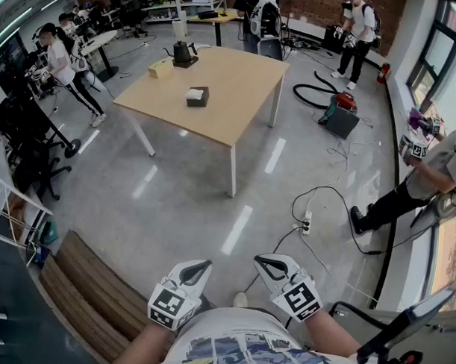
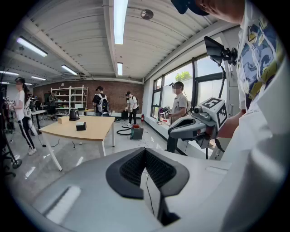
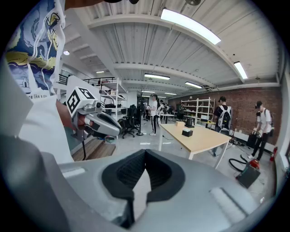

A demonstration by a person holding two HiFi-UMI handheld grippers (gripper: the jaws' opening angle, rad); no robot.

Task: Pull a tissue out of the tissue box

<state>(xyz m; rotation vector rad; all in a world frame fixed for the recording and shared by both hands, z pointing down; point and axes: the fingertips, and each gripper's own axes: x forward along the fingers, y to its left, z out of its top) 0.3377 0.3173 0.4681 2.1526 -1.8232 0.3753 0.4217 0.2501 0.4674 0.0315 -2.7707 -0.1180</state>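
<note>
Standing well back with left tongs (image 1: pixel 200 265) and right tongs (image 1: pixel 265 259) both closed, empty, tissue box (image 1: pixel 197 96) far ahead near worktop (image 1: pixel 239 77) middle, likelier the left's reach.

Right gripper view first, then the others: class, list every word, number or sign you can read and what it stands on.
"re like a": small print on the person's shirt, cut off at both ends.
Marker cubes: black square patterns, no letters.
Tissue box: too small to read.
</note>
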